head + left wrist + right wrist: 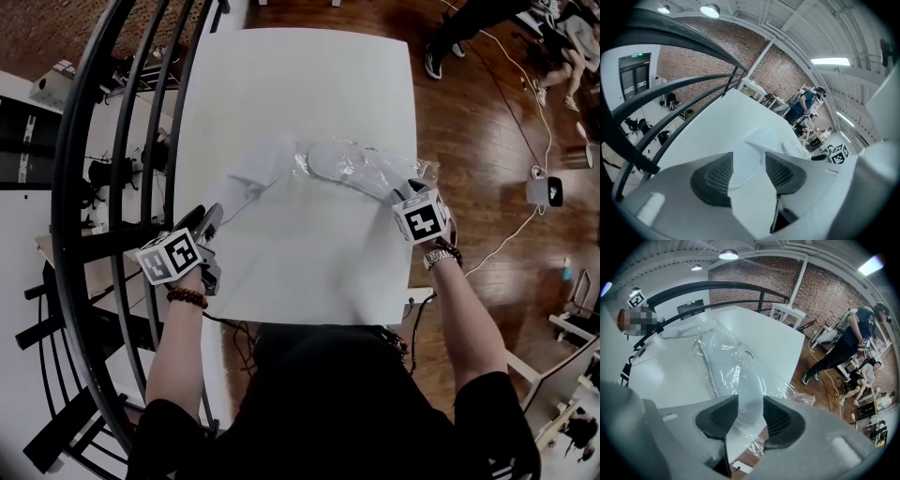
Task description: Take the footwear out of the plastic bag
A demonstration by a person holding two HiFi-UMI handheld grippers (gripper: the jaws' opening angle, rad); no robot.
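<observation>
On the white table (300, 75) lies a clear plastic bag (375, 173) (736, 366) with a white slipper (342, 161) inside it. A second white slipper (251, 173) (764, 140) lies outside the bag's left end. My left gripper (214, 217) (749, 161) stands open at that slipper's near end; the pads do not press on it. At the table's right edge my right gripper (405, 192) (750, 411) is shut on the bag's crumpled end, and film fills the gap between its pads.
A black curved railing (103, 187) runs along the table's left side, close to my left hand. To the right are a wooden floor with cables, a small white device (548, 190) and a person's legs (450, 37).
</observation>
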